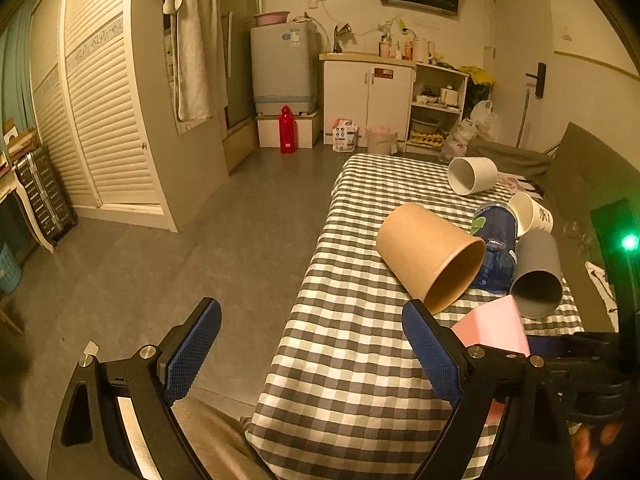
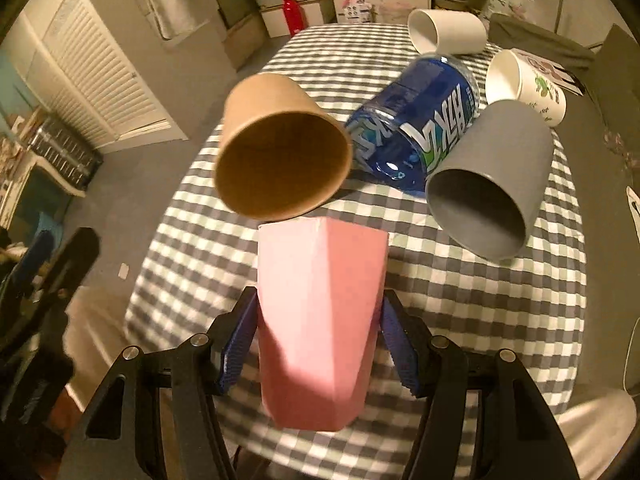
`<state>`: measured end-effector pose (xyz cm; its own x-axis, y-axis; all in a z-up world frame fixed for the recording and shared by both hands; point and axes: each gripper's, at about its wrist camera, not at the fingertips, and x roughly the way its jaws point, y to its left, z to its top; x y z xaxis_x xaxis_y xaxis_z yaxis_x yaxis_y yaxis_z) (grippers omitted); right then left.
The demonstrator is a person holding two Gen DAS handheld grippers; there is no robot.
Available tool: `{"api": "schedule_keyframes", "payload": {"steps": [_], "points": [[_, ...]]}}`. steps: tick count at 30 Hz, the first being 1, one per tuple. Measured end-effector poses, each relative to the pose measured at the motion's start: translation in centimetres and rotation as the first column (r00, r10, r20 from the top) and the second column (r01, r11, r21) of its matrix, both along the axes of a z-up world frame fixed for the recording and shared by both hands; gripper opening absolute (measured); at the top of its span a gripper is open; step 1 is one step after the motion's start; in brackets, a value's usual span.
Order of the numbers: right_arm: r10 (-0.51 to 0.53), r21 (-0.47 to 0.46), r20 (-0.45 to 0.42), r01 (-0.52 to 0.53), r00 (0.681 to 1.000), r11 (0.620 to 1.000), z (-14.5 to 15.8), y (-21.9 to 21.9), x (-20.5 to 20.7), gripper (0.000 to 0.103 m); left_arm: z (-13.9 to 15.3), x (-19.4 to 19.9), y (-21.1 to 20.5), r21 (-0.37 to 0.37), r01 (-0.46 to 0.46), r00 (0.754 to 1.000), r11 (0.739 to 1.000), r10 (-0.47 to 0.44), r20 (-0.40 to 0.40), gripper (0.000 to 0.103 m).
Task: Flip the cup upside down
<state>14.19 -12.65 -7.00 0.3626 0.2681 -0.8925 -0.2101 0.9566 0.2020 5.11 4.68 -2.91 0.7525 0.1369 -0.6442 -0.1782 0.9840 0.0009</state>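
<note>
My right gripper [image 2: 318,316] is shut on a pink faceted cup [image 2: 320,320], its blue pads pressed on both sides; the cup is held tilted above the checked tablecloth [image 2: 460,320]. The pink cup also shows in the left wrist view [image 1: 496,328], just right of the left gripper's right finger. My left gripper [image 1: 312,316] is open and empty, hovering over the table's near left edge. A brown paper cup [image 2: 276,152] lies on its side just beyond the pink cup, mouth toward me.
A grey cup [image 2: 492,180], a blue bottle [image 2: 416,116], a printed white cup [image 2: 524,84] and a plain white cup [image 2: 448,32] lie on their sides further back. Floor [image 1: 180,260] lies left of the table. A red bottle [image 1: 287,130] stands by the cabinets.
</note>
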Motion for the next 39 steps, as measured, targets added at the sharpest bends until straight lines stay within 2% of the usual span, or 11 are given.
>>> {"api": "schedule_keyframes", "payload": {"steps": [4,5,6,7,9,14,20,25,29,32,39], "points": [[-0.004,-0.008,0.038,0.004,0.999,1.000,0.2,-0.1,0.0,0.061,0.0,0.3,-0.1,-0.010,-0.009,1.000,1.000,0.009,-0.002,0.094],[-0.009,-0.015,0.051,0.010,0.999,1.000,0.3,-0.3,-0.1,0.065,0.0,0.3,-0.3,-0.007,-0.012,1.000,1.000,0.012,-0.003,0.094],[-0.015,-0.020,0.066,0.017,0.998,1.000,0.6,-0.6,-0.3,0.075,0.0,0.3,-0.4,-0.003,-0.013,1.000,1.000,0.013,-0.004,0.094],[-0.021,-0.018,0.086,0.023,0.996,1.000,0.9,-1.0,-0.6,0.079,0.1,0.3,-0.6,0.003,-0.011,1.000,1.000,0.011,-0.004,0.094],[-0.029,-0.008,0.132,0.030,0.991,1.000,1.9,-1.9,-1.3,0.080,0.3,0.1,-0.9,0.007,-0.011,1.000,1.000,0.011,-0.001,0.094],[-0.057,-0.048,0.259,0.072,0.964,0.996,4.4,-4.8,-3.2,0.085,0.9,-0.4,-2.3,-0.004,-0.010,1.000,1.000,0.010,0.001,0.094],[-0.149,-0.058,0.365,0.182,0.919,0.982,4.9,-10.0,-5.4,0.087,1.1,-1.0,-6.1,0.007,0.039,0.999,0.999,-0.039,-0.016,0.094],[-0.285,-0.004,0.311,0.301,0.907,0.954,3.5,-14.5,-5.7,0.087,0.3,-0.7,-9.9,-0.030,0.108,0.993,0.994,-0.109,-0.049,0.094],[-0.346,0.059,0.284,0.344,0.894,0.937,3.2,-16.6,-5.5,0.087,-1.1,0.0,-12.0,-0.062,0.144,0.984,0.988,-0.149,-0.097,0.094],[-0.367,0.071,0.283,0.362,0.886,0.929,3.2,-17.2,-5.3,0.087,-2.2,0.2,-13.3,-0.067,0.172,0.977,0.983,-0.179,-0.120,0.094],[-0.375,0.070,0.258,0.370,0.890,0.927,2.4,-17.5,-4.5,0.087,-4.9,1.5,-14.5,-0.100,0.180,0.962,0.979,-0.196,-0.190,0.094]]}}
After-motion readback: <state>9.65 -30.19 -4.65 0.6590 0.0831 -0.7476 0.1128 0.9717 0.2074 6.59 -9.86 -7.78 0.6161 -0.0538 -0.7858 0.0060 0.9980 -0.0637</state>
